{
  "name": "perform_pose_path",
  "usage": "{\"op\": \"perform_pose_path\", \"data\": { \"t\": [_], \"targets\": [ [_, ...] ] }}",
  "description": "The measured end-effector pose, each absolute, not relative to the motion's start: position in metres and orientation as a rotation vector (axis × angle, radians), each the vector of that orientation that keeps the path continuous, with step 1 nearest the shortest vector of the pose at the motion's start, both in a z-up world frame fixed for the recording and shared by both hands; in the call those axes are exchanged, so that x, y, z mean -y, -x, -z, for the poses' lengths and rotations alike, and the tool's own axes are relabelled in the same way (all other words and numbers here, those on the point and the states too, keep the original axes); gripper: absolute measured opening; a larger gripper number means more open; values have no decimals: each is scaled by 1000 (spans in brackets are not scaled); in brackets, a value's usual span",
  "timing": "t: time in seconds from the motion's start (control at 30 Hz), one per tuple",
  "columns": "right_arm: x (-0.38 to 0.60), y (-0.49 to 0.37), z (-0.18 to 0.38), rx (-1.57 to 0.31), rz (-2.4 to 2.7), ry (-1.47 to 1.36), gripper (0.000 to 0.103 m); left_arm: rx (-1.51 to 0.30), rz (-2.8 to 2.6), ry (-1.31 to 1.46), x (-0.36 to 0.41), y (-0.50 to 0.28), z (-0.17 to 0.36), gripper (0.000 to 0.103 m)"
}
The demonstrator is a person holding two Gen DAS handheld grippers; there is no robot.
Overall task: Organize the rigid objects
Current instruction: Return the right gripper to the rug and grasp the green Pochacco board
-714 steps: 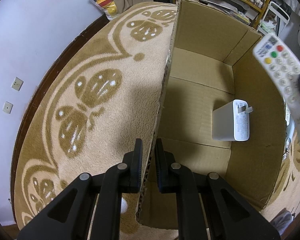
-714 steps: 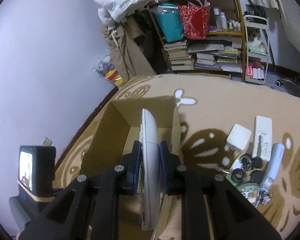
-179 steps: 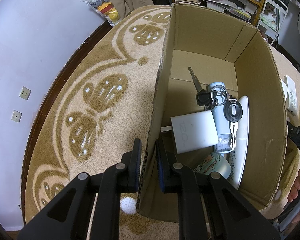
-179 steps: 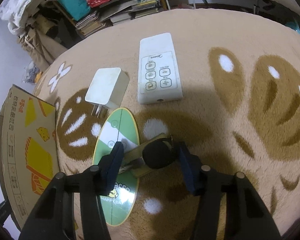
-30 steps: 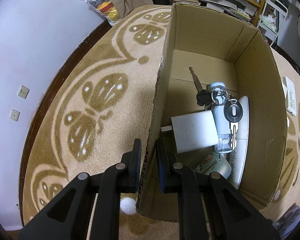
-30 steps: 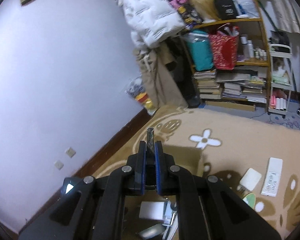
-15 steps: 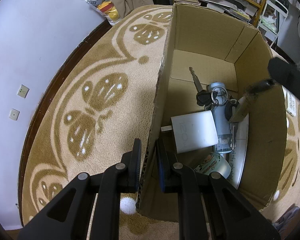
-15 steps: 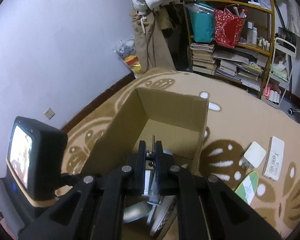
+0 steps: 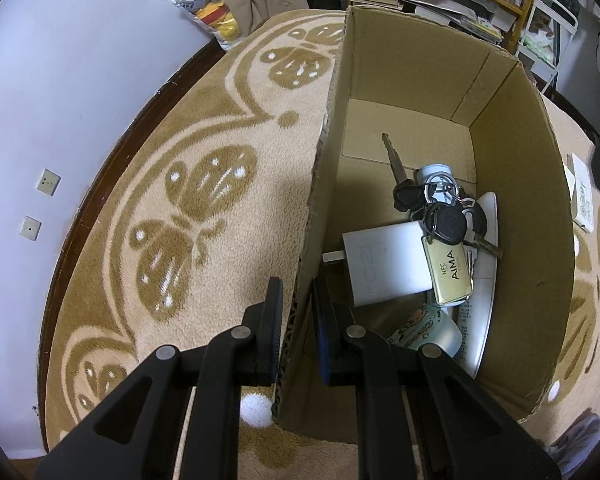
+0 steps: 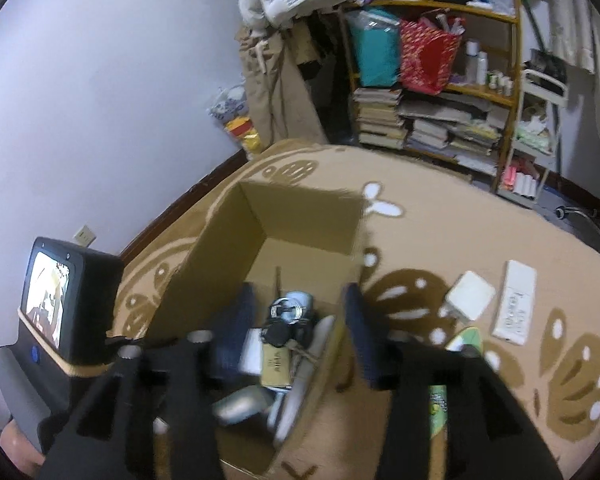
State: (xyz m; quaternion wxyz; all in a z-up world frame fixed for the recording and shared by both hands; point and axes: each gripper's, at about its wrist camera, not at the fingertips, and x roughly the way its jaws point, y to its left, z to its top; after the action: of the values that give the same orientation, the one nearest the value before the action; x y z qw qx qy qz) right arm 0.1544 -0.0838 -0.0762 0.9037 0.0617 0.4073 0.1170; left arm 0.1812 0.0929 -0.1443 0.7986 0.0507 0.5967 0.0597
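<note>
Left claw (image 9: 295,322) clamped on near wall of cardboard box (image 9: 536,216), one finger outside on carpet (image 9: 204,184) side, one inside. Right claw (image 10: 298,332) wide, empty, above box opening. Inside box, ahead-right of left claw: white charger (image 9: 384,264), gold NFC tag (image 9: 447,270) lying on it, black keys (image 9: 428,200) just beyond, white remote (image 9: 485,280) against right wall. On carpet right of right claw: white adapter (image 10: 470,295), flat white remote (image 10: 516,302), side by side.

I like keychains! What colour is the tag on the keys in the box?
Gold, with dark lettering. The tag shows best in the left wrist view.
</note>
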Motion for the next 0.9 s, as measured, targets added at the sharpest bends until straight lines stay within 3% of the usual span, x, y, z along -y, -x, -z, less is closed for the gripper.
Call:
{"op": "perform_pose_path", "data": {
  "t": [0.17,0.2,0.9],
  "targets": [
    [108,-145,68,-817,-184,-119,101,-1280,-129,-113,-92,-181,145,14],
    [113,-145,69,-816,-166,-115,103,-1281,-129,-112,-92,-181,145,14],
    [191,-154,175,-1041,94,-248,103,-1280,-130,-119,-92,-180,145,14]
  ]
}}
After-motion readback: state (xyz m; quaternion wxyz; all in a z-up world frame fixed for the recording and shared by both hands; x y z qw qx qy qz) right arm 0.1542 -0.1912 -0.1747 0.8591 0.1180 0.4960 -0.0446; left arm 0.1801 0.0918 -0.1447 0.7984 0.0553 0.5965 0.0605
